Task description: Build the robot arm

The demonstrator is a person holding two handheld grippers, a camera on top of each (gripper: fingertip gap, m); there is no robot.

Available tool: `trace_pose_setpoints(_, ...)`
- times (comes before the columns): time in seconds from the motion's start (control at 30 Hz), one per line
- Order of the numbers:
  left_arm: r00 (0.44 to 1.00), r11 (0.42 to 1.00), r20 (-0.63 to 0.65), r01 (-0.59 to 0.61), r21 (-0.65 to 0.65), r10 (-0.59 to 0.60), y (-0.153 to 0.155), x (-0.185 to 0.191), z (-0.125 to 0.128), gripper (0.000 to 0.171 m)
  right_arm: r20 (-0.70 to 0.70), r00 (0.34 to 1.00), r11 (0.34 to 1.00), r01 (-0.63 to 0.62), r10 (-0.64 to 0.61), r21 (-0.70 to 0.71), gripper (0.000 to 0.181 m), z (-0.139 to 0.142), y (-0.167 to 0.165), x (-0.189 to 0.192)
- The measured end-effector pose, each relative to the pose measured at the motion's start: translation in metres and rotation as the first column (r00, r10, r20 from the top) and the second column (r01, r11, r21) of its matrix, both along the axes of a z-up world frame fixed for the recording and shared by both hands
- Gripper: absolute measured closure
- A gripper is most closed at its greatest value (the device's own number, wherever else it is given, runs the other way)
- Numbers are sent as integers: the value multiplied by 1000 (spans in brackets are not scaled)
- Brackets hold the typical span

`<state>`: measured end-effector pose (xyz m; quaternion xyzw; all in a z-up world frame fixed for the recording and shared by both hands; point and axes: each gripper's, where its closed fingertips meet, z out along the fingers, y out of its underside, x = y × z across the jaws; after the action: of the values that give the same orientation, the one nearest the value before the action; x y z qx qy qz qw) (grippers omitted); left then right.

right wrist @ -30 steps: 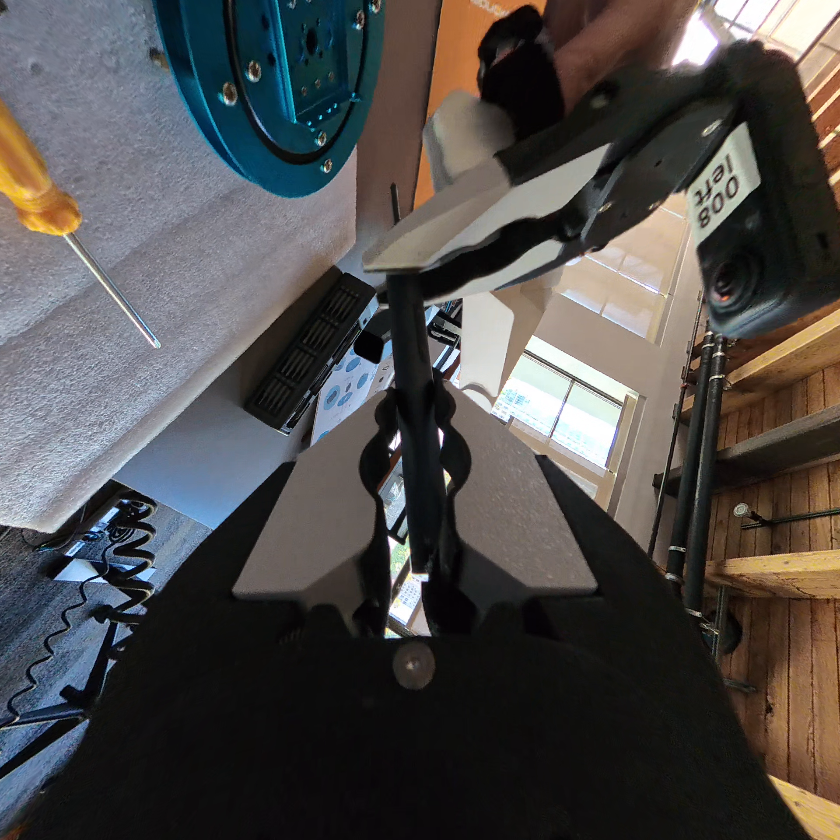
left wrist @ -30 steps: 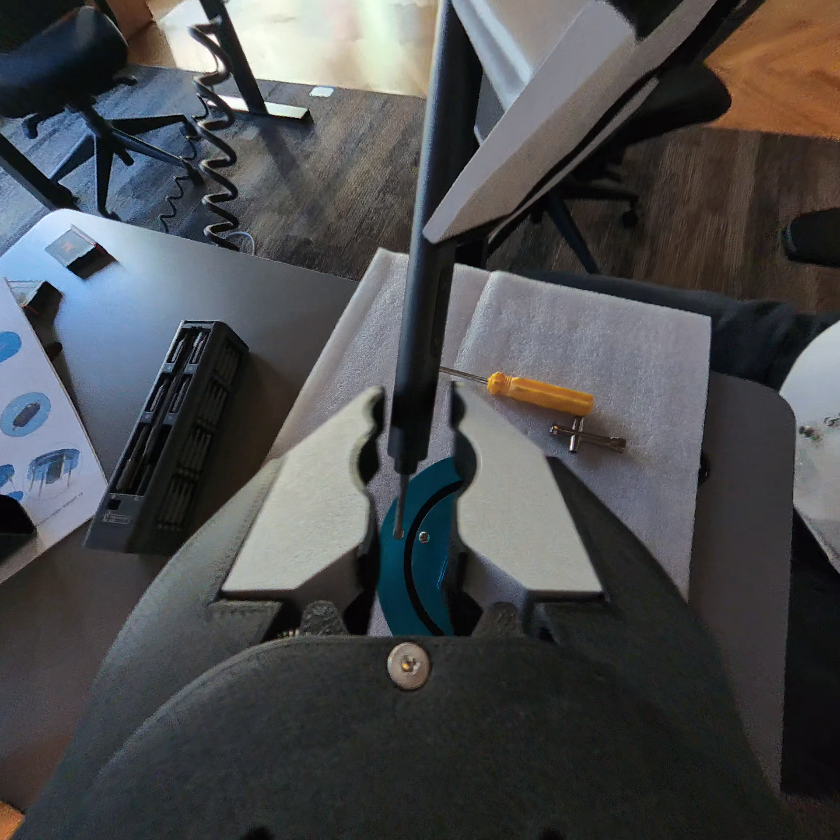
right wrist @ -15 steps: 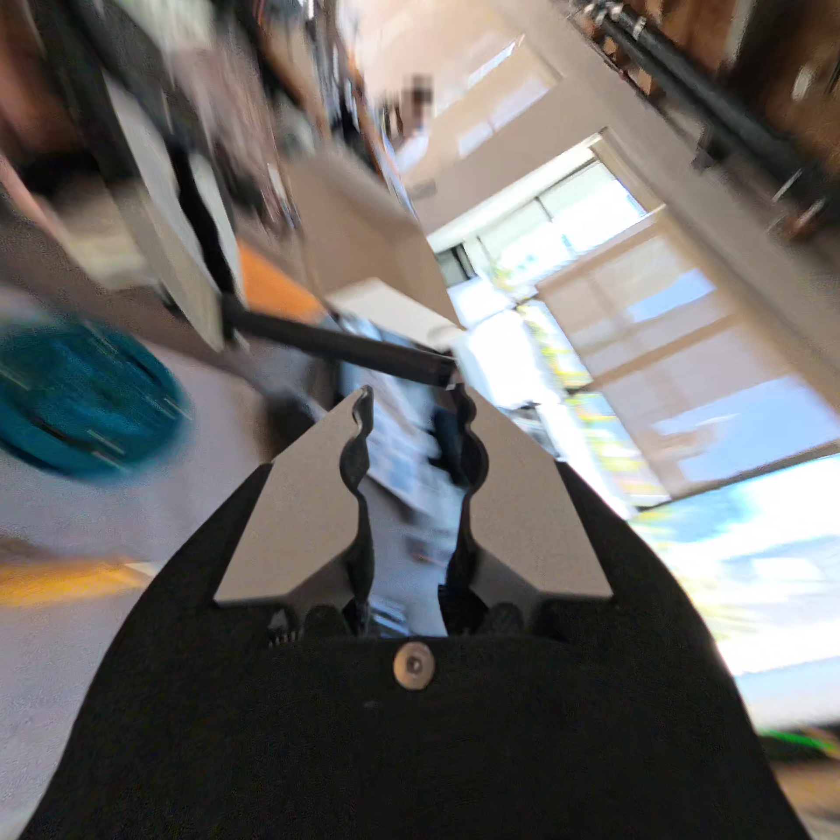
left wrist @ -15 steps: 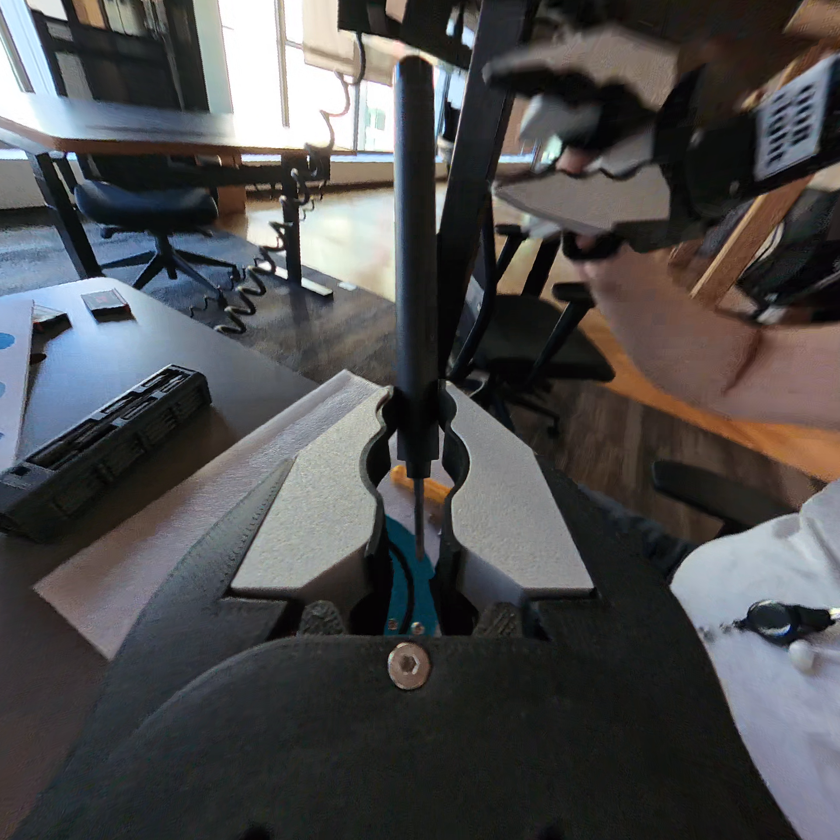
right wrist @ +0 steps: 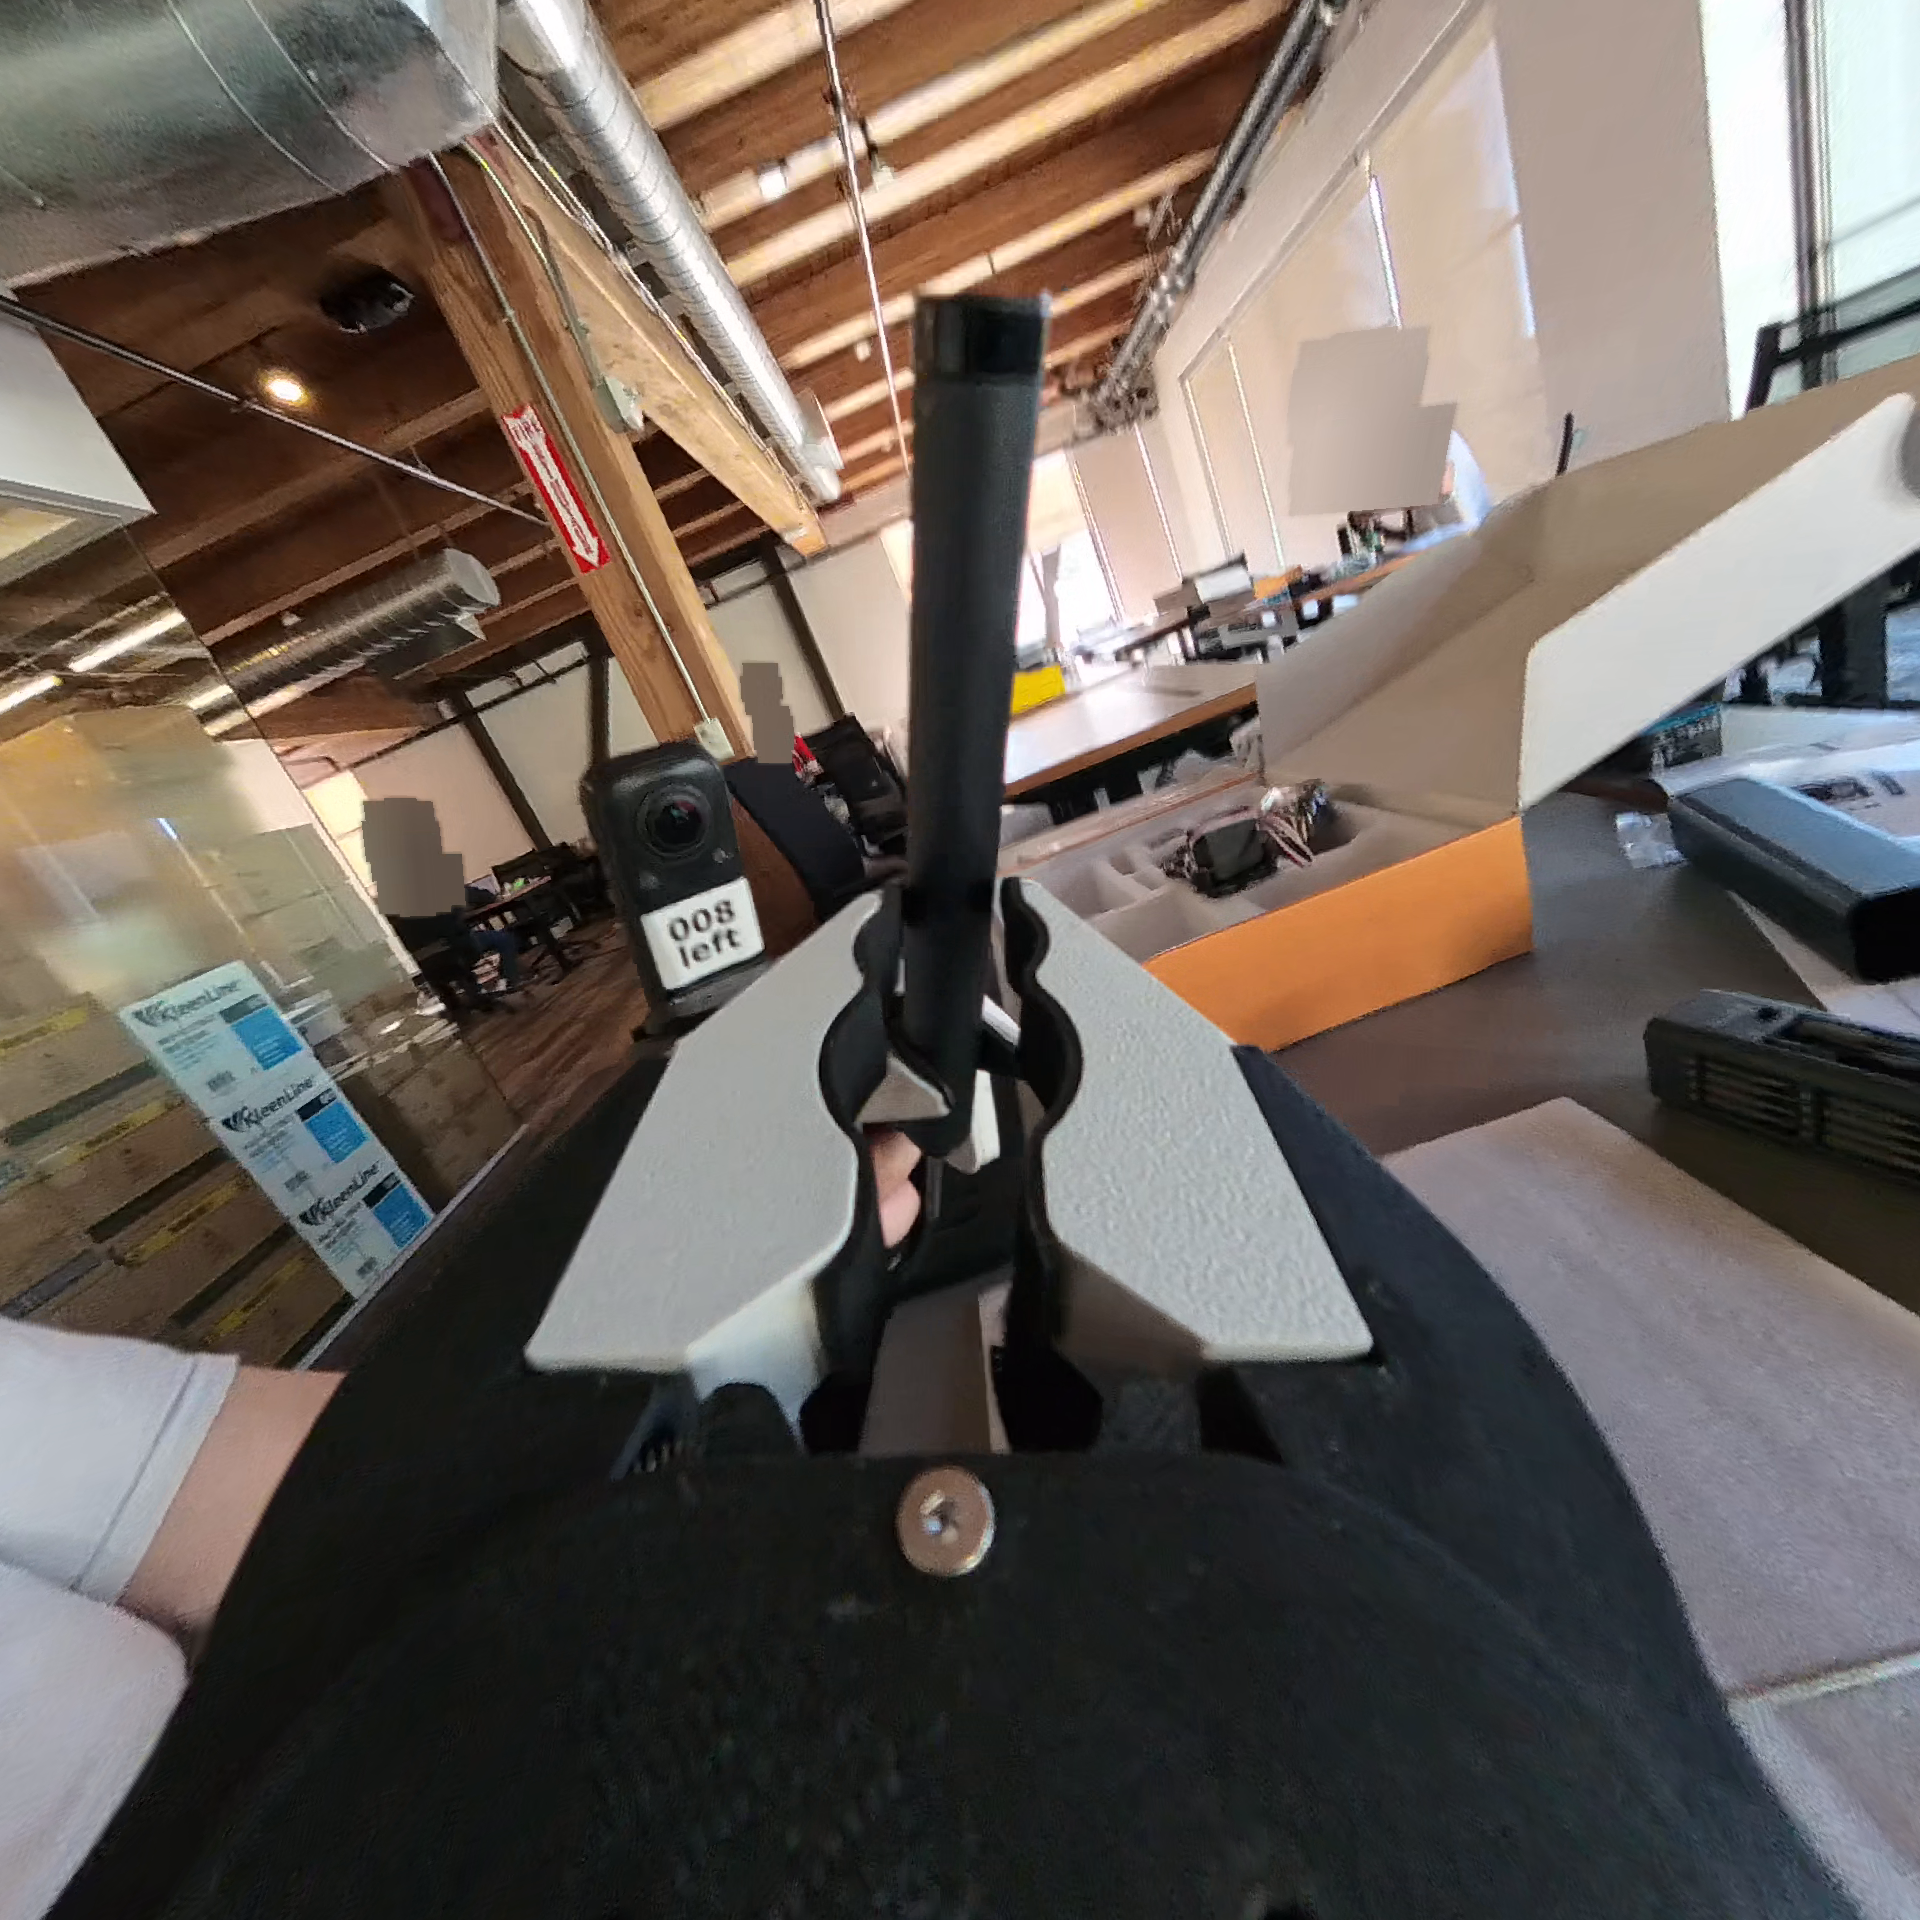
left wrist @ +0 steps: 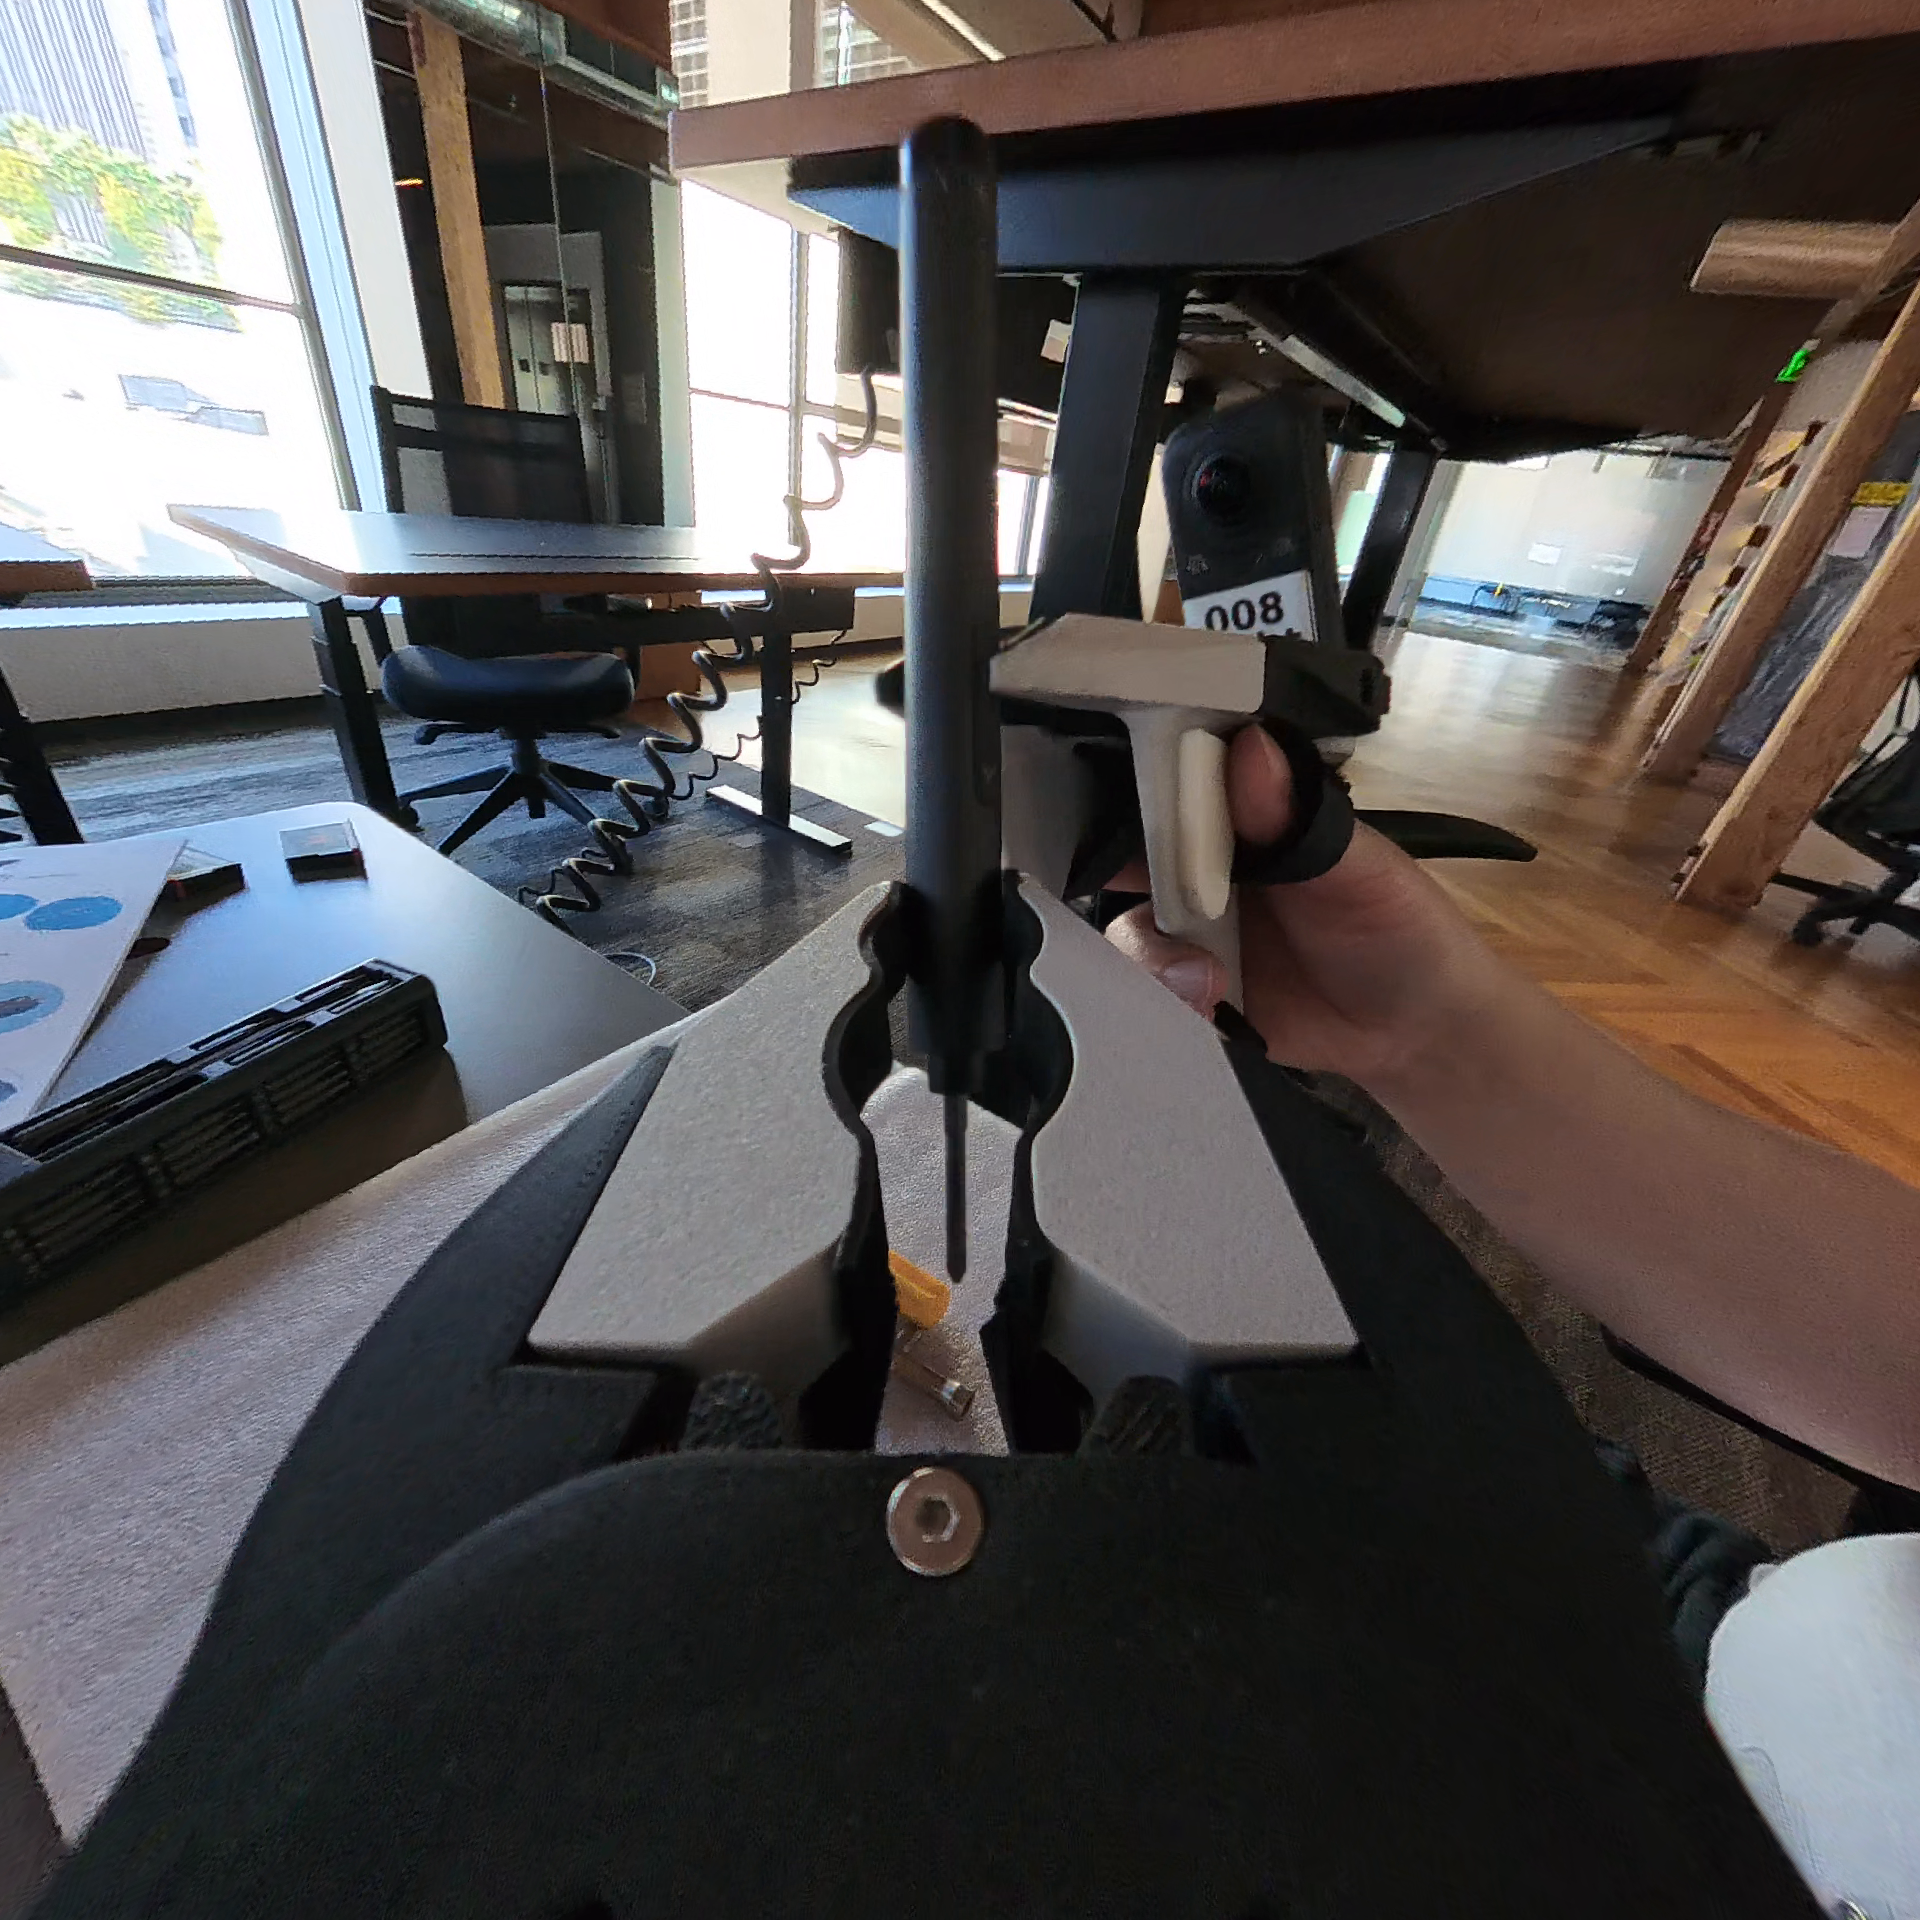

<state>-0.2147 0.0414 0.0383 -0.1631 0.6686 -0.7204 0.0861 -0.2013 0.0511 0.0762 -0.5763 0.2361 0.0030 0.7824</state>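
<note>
My left gripper (left wrist: 951, 904) is shut on a black screwdriver (left wrist: 945, 520) low on its handle. The screwdriver stands upright with its thin bit pointing down over a white foam mat (left wrist: 260, 1403). My right gripper (right wrist: 945, 904) is shut on the same screwdriver (right wrist: 966, 623), higher up the handle. In the left wrist view the right gripper (left wrist: 987, 675) comes in side-on from the right, held by a hand (left wrist: 1351, 935). In the right wrist view the left gripper's fingertips (right wrist: 914, 1101) show through the gap below.
A black bit case (left wrist: 208, 1091) lies on the dark table left of the mat. A yellow-handled screwdriver (left wrist: 914, 1299) and a small metal part (left wrist: 935, 1387) lie on the mat. An open orange box (right wrist: 1351, 935) and a black case (right wrist: 1797, 883) sit farther back. My left and right fingertips are right by each other.
The right gripper let go of the screwdriver, swung round and shut on it again above the left gripper. The left gripper closed on it and tilted up from the mat.
</note>
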Motion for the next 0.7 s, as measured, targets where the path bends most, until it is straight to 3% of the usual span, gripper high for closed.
trace_pose_setpoints(0.03, 1000, 1000, 0, -5, 5, 5, -1, 0, 0, 156, -29, 1000, 999, -4, 3, -45, 156, -6, 3, 2)
trace_pose_setpoints(0.1, 1000, 1000, -15, -20, 6, 20, -2, 2, 1, 156, -66, 997, 990, -39, 30, -136, 159, -19, 11, 1)
trace_pose_setpoints(0.2, 999, 999, -31, -45, -5, 44, -3, 5, 1, 156, -53, 999, 990, -14, 7, -144, 161, -19, 11, 4)
trace_pose_setpoints(0.3, 999, 999, -5, -35, 23, 36, 2, 4, -3, 155, -83, 993, 980, -93, 80, -175, 162, -23, 15, 5)
trace_pose_setpoints(0.37, 999, 998, 20, -28, 48, 27, 19, 6, -1, 140, -62, 995, 963, -88, 75, -254, 165, -30, 16, 11)
trace_pose_setpoints(0.5, 1000, 1000, 17, -13, -13, 13, 51, 29, 33, 116, 3, 997, 871, -69, 80, -486, 165, -59, 28, 21)
trace_pose_setpoints(0.57, 999, 999, -9, 44, 5, -44, 46, 37, 40, 104, -12, 992, 824, -110, 125, -556, 165, -74, 40, 18)
trace_pose_setpoints(0.7, 980, 966, 19, 191, 172, -197, 20, 30, 26, 108, -25, 991, 743, -114, 131, -659, 165, -91, 55, 16)
